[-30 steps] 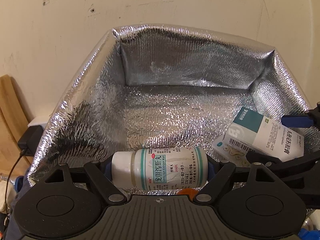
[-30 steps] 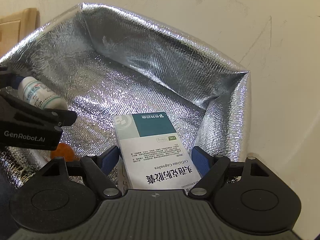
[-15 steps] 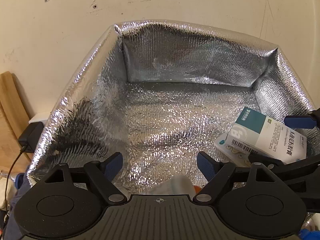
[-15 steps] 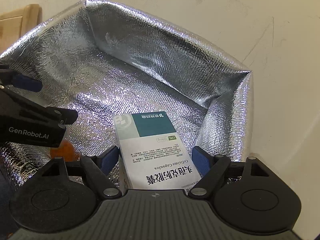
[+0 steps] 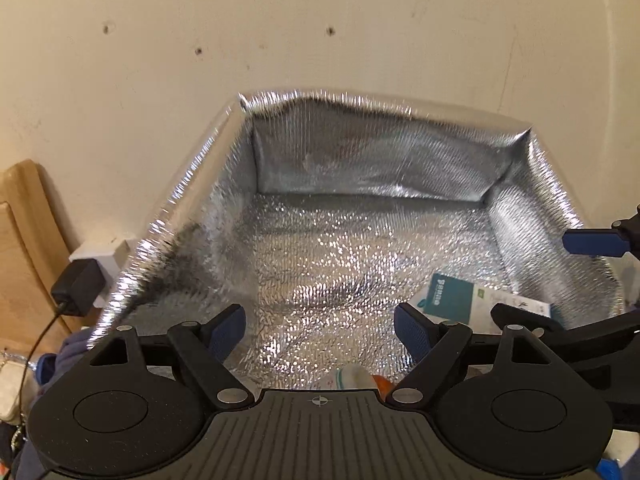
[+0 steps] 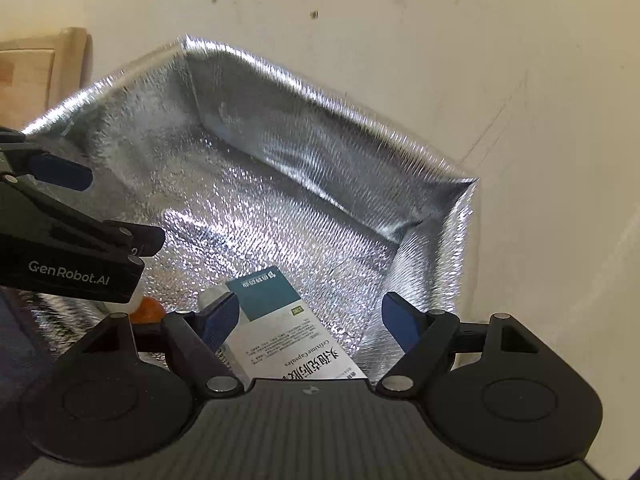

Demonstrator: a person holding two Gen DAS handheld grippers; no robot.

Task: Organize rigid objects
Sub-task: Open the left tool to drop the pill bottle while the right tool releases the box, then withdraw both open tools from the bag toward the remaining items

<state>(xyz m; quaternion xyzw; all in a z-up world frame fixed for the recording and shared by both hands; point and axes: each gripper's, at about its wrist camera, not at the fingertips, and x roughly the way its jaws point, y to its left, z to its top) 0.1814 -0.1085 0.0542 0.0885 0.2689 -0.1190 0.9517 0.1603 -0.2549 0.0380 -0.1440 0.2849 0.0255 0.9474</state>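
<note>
The medicine box point(image 6: 288, 332) lay flat on the floor of the foil bag point(image 6: 360, 152), below the right gripper point(image 6: 310, 320), whose jaws stood wide and empty. The left gripper point(image 5: 320, 330) was likewise spread, holding nothing; the pill bottle point(image 5: 348, 376) lay beneath it. The box looked light, stiff, crushable: best pinched across its narrow sides.

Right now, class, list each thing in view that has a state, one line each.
Foil-lined bag: open at the top.
Medicine box: closed, lying flat on the bag floor.
White bottle: inside the bag, mostly hidden.
Left gripper: fingers apart, empty.
Right gripper: fingers apart, above the box, not gripping.
</note>
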